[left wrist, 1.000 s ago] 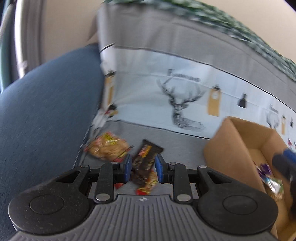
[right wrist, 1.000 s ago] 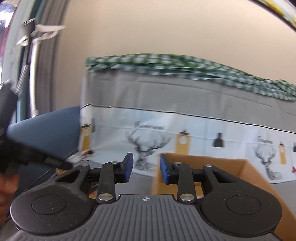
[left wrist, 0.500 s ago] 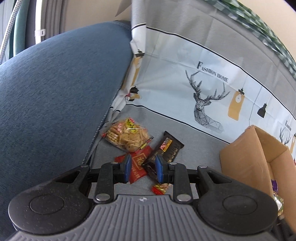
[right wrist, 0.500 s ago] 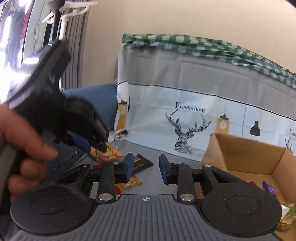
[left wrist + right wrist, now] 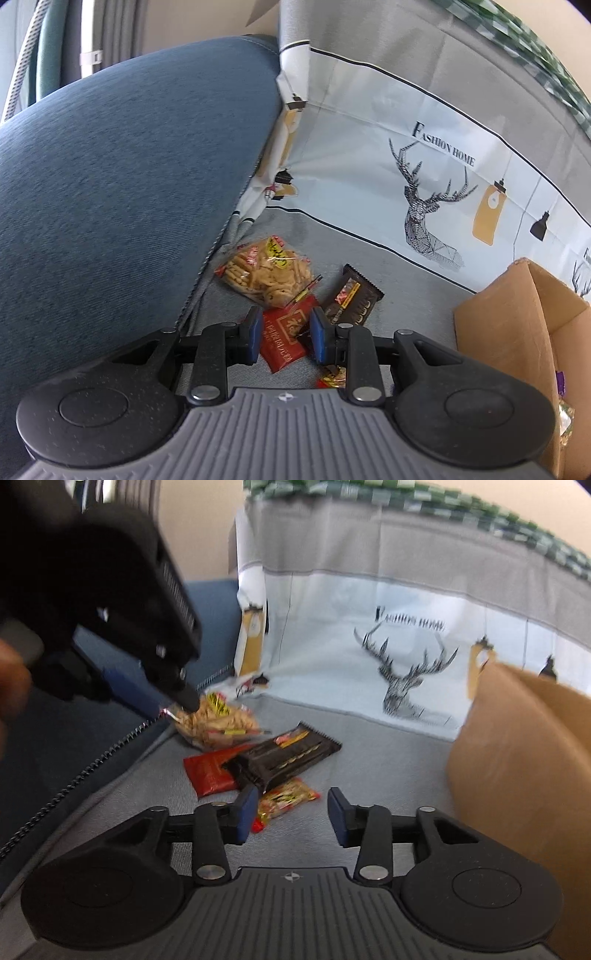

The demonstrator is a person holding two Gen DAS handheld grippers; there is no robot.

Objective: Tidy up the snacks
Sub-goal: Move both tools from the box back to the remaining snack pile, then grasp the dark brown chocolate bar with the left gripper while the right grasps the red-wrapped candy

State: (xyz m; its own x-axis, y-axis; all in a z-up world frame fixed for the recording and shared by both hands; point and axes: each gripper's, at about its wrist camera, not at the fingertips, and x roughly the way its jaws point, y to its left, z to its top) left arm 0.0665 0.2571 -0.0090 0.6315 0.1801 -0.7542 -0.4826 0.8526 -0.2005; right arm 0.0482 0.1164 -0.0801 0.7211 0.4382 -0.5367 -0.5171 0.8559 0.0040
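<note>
The right gripper (image 5: 291, 814) is opening wider than before, nothing between its jaws, nearing the yellow candy packet (image 5: 284, 800). The left gripper (image 5: 284, 334) is staying narrow over the red packet (image 5: 282, 341), gripping nothing.

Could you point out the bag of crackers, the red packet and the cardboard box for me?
Cracker bag (image 5: 267, 275): left wrist view, middle of the clear bag.
Red packet (image 5: 282, 338): left wrist view, its printed face, seen between the fingers.
Cardboard box (image 5: 506, 332): left wrist view, its near outer wall.
</note>
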